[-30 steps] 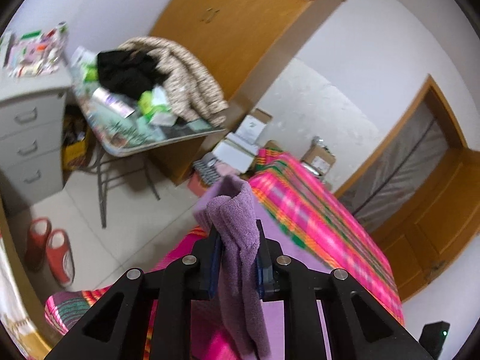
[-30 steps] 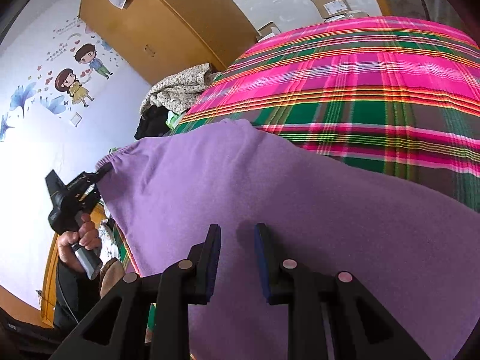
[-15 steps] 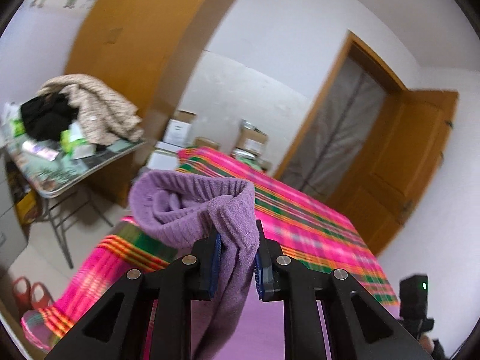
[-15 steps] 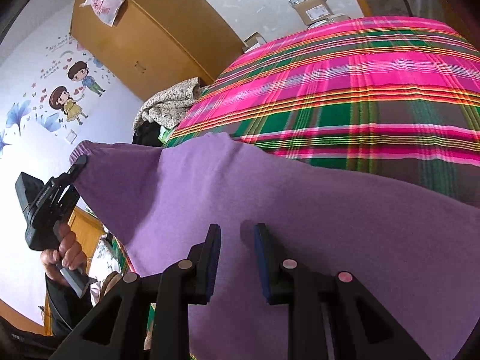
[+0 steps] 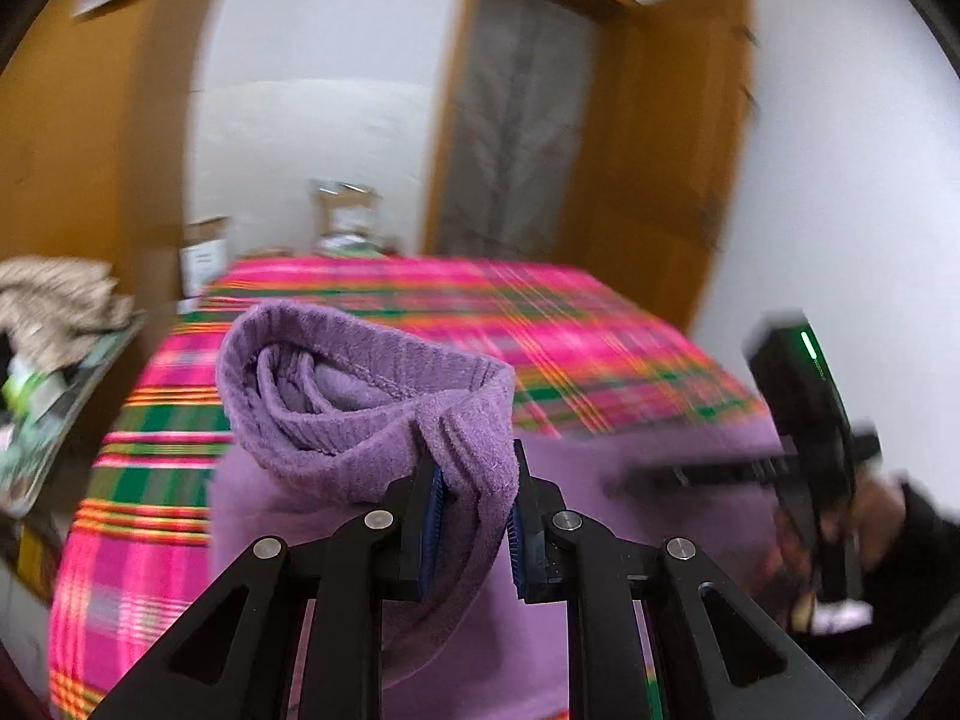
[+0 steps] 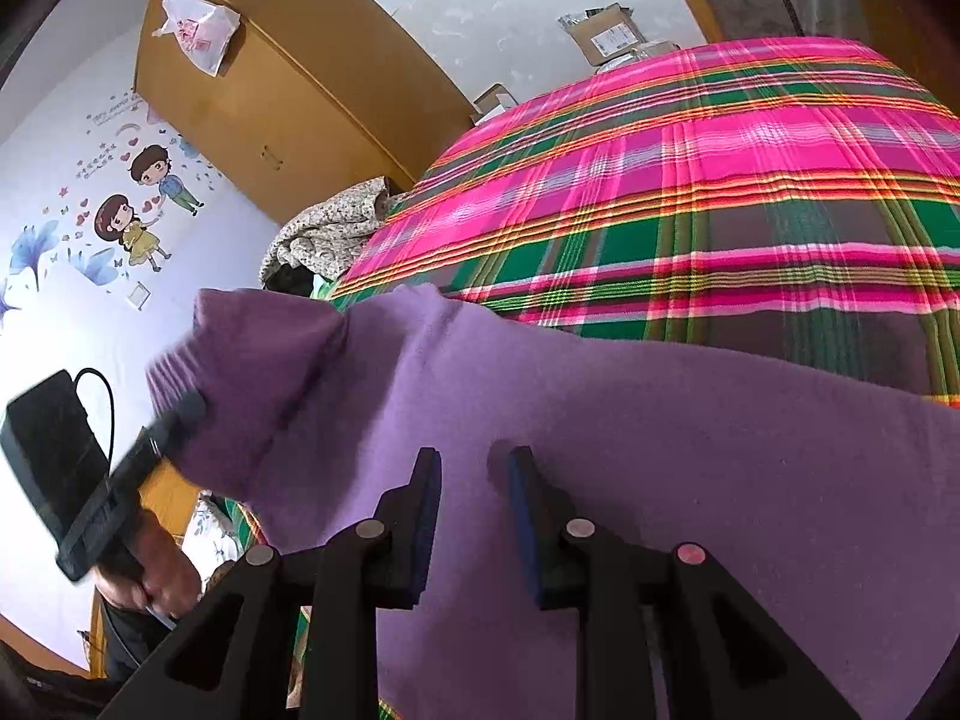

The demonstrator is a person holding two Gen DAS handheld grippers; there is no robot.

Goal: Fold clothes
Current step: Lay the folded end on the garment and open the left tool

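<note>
A purple knit garment (image 6: 660, 420) lies spread on a bed with a pink and green plaid cover (image 6: 720, 150). My left gripper (image 5: 474, 498) is shut on the garment's ribbed end (image 5: 360, 396), which hangs lifted and curled above the bed. In the right wrist view that left gripper (image 6: 180, 414) holds the raised part at the garment's left side, gripped by a person's hand (image 6: 162, 576). My right gripper (image 6: 474, 474) lies low on the flat part of the garment, jaws a narrow gap apart with purple cloth between them. It shows blurred at the right of the left wrist view (image 5: 660, 474).
The plaid cover (image 5: 540, 312) stretches ahead toward a wooden door (image 5: 660, 150). A side table with piled clothes (image 5: 54, 300) stands left of the bed. A tall wooden wardrobe (image 6: 288, 90) and cardboard boxes (image 6: 606, 30) line the far wall.
My left gripper has swung to the right with the purple ribbed end, from facing the side table to facing the door, carrying the cloth over the garment. The right gripper has stayed in place.
</note>
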